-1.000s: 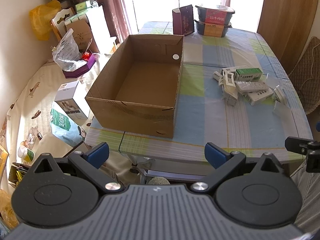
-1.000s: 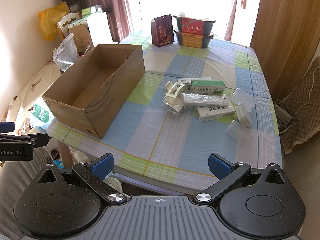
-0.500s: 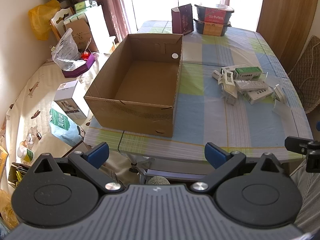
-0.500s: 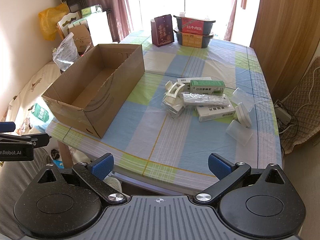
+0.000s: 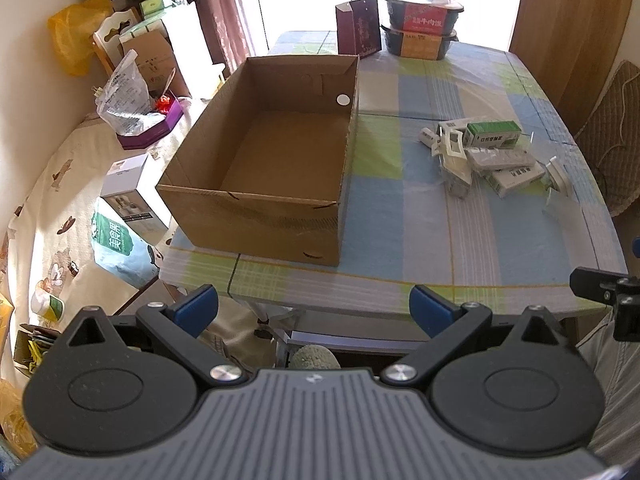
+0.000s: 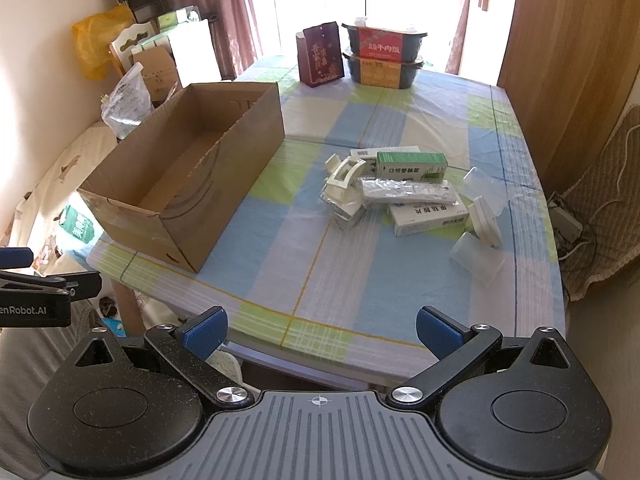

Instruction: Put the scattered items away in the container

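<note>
An empty open cardboard box [image 5: 280, 152] [image 6: 176, 176] stands on the left part of the checked table [image 5: 420, 224] [image 6: 320, 248]. To its right lies a scatter of small items: a green and white carton [image 5: 494, 134] [image 6: 412, 165], a white carton [image 6: 428, 216], a wrapped remote-like bar [image 6: 408, 192], white plastic pieces [image 6: 342, 184] and clear plastic lids [image 6: 476, 260]. My left gripper [image 5: 314, 308] hangs open off the table's near edge, facing the box. My right gripper [image 6: 320, 330] is open too, near the front edge, well short of the pile.
A dark red gift bag [image 6: 320, 54] and two stacked food tubs [image 6: 382, 56] stand at the table's far end. Left of the table, a covered surface holds boxes [image 5: 134, 188] and bags [image 5: 124, 96]. A wooden wall [image 6: 568, 60] and a chair [image 5: 612, 132] flank the right side.
The left wrist view has shifted slightly, with the box and pile sitting a little higher in it. The right gripper has not moved. Both grippers stay open.
</note>
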